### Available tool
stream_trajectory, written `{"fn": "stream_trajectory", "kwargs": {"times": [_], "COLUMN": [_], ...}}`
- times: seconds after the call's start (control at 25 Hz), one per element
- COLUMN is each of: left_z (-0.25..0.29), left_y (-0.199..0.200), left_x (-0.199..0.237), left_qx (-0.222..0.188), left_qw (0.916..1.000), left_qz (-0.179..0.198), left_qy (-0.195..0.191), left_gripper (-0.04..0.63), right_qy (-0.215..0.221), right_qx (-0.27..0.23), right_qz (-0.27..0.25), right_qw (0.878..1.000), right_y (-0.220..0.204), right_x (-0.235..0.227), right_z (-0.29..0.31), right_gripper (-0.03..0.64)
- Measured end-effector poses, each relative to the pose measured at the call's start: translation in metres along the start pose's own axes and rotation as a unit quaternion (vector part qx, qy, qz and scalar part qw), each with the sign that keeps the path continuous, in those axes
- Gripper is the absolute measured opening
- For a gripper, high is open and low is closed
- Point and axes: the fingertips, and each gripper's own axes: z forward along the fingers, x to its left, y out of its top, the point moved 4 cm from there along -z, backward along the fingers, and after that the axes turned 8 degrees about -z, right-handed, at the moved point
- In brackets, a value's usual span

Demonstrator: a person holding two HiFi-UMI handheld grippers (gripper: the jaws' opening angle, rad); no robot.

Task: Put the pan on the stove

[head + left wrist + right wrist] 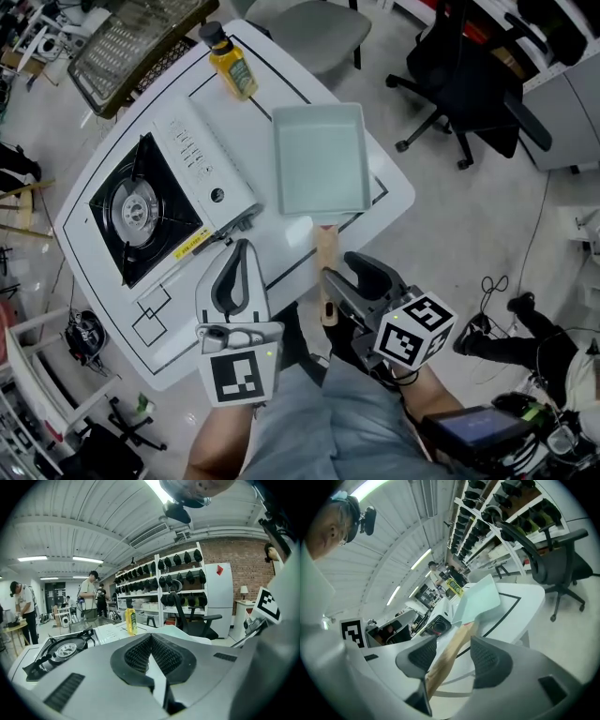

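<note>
- Pale-green rectangular metal pan (319,159) sits on white table (281,251) beside white portable gas stove (155,202).
- Likely rigid and front-heavy; grasp its wooden handle (325,251).
- Right gripper (349,274) gapes around that handle, unclamped; left gripper (239,272) is closed and empty.

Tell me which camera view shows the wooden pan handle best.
The right gripper view: the wooden handle runs close up between the right gripper's open jaws. The head view shows it small, from above, below the rectangular pan. The left gripper view does not show it.
</note>
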Motion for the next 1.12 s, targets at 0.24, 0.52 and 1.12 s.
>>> {"fn": "stream_trajectory", "kwargs": {"times": [0.24, 0.52, 1.12], "left_z": [0.007, 0.009, 0.000], "left_y": [-0.006, -0.009, 0.002], "left_x": [0.012, 0.029, 0.038], "left_qx": [0.009, 0.013, 0.001], "left_qw": [0.9999, 0.9997, 0.9995], "left_qz": [-0.007, -0.015, -0.014], "left_qy": [0.005, 0.017, 0.027], "left_gripper": [0.018, 0.018, 0.018], "right_qy": [0.010, 0.037, 0.080], "right_qx": [0.023, 0.030, -0.049], "right_qz": [0.047, 0.123, 0.276], "right_qw": [0.999, 0.991, 0.956], "right_y": [-0.009, -0.016, -0.015], "right_x": [-0.007, -0.009, -0.011], "right_z": [0.017, 0.036, 0.042], "right_gripper": [0.207, 0.210, 0.137]}}
